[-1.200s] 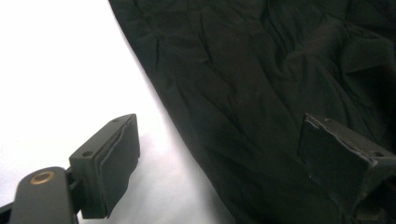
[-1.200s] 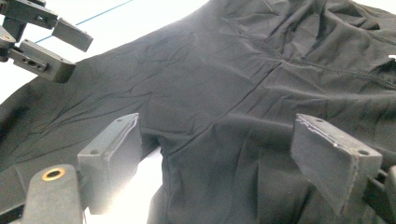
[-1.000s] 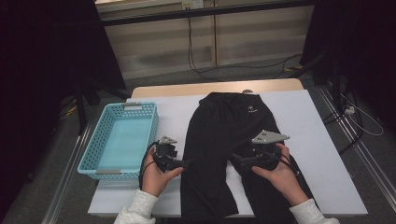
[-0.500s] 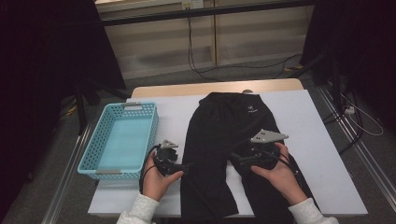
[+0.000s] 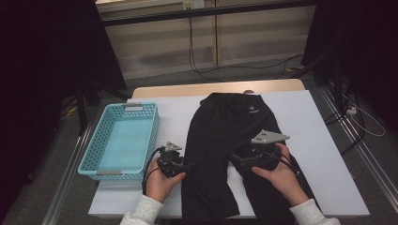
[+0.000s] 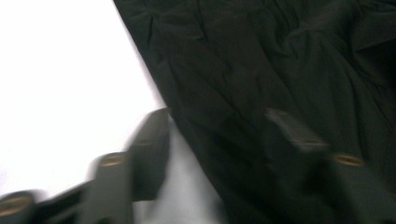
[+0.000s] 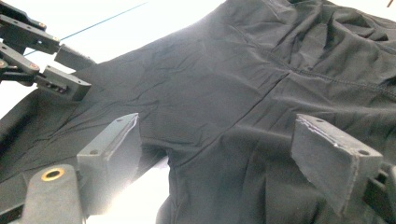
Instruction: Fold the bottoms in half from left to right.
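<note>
Item one: black trousers [image 5: 225, 140], laid flat down the middle of the white table [image 5: 324, 140], waistband toward the far edge, legs running toward us. We keep them spread so each leg's edge can be reached from its own side.

Item two: left gripper [image 5: 187, 165], held level at the outer edge of the trouser leg on our left. Its jaws have just been closing. In the left gripper view they straddle the hem line, one jaw over bare table, the other over dark cloth [image 6: 280, 93]. That picture is blurred, so we cannot tell whether the pads already press on the fabric; a gap seems to remain.

Item three: right gripper [image 5: 234, 161], pointing inward at the crotch of the trousers. The right gripper view shows its jaws standing wide, cloth [image 7: 224, 93] lying beneath and between them, nothing pinched. We judge it waits there to catch the inner seam once the left has its hold.

Item four: turquoise basket [image 5: 101, 140], on the table just left of the trousers, well within reach, probably where the garment goes when folded.
</note>
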The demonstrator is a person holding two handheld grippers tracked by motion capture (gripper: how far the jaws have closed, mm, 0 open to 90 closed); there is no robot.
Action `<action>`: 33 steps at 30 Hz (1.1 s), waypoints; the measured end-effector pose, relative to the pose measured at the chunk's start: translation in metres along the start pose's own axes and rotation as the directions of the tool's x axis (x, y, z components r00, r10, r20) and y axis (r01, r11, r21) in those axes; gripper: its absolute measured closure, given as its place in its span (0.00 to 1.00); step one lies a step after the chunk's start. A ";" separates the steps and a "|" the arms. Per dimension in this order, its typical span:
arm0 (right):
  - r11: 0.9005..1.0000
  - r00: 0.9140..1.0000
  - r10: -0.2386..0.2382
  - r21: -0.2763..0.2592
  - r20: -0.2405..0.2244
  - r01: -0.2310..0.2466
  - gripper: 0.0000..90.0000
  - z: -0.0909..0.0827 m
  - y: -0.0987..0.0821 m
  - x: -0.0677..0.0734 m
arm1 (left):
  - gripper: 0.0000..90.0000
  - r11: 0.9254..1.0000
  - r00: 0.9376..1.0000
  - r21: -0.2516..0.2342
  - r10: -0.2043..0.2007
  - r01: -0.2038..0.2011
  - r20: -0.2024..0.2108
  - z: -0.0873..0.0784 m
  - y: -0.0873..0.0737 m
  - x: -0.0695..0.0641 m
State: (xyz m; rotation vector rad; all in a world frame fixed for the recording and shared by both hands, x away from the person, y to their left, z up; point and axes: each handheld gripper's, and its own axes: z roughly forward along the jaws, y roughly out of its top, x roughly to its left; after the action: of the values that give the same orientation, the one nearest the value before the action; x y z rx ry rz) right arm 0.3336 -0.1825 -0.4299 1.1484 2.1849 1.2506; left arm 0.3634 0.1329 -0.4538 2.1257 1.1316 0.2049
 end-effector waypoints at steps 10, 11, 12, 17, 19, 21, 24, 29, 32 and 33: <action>1.000 1.000 -0.010 0.011 -0.008 0.010 0.18 0.004 -0.001 0.004 | 0.78 0.997 0.996 0.040 -0.073 0.071 0.051 0.002 0.003 -0.009; 1.000 1.000 -0.014 0.012 -0.010 0.014 0.18 0.004 -0.001 0.005 | 0.85 0.996 0.994 0.048 -0.084 0.081 0.063 0.003 0.003 -0.009; 1.000 1.000 -0.015 0.012 -0.011 0.015 0.18 0.005 -0.001 0.006 | 0.87 0.994 0.993 0.055 -0.096 0.092 0.066 0.003 0.004 -0.010; 1.000 1.000 -0.011 0.015 -0.008 0.011 0.18 0.007 0.000 0.007 | 0.98 0.994 0.991 0.060 -0.094 0.088 0.095 0.006 0.006 -0.014; 1.000 1.000 -0.015 0.021 -0.004 0.015 0.18 0.010 0.000 0.008 | 0.98 0.995 0.989 0.037 -0.098 0.095 0.114 0.005 0.008 -0.015; 1.000 1.000 -0.013 0.024 -0.001 0.013 0.18 0.012 0.001 0.008 | 0.98 0.996 0.988 0.010 -0.090 0.089 0.124 0.003 0.011 -0.017; 1.000 1.000 -0.013 0.028 -0.001 0.013 0.17 0.019 0.004 0.010 | 0.98 0.996 0.986 -0.029 -0.080 0.086 0.148 0.001 0.015 -0.023; 0.999 0.999 0.037 0.019 0.016 -0.037 0.17 0.034 0.013 0.007 | 0.98 0.996 0.982 -0.060 -0.058 0.070 0.179 -0.001 0.020 -0.032; 0.999 0.999 0.052 0.015 0.017 -0.052 0.17 0.042 0.021 0.008 | 0.98 0.995 0.981 -0.072 -0.047 0.062 0.190 -0.002 0.021 -0.034; 0.998 0.998 0.057 0.011 0.017 -0.057 0.17 0.045 0.023 0.008 | 0.98 0.996 0.980 -0.071 -0.044 0.058 0.194 -0.003 0.021 -0.035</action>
State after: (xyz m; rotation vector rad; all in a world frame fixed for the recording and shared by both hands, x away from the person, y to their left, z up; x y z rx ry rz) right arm 0.3687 -0.1453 -0.4342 1.2297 2.1639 1.2489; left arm 0.3555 0.0996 -0.4318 1.9996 1.0470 0.0176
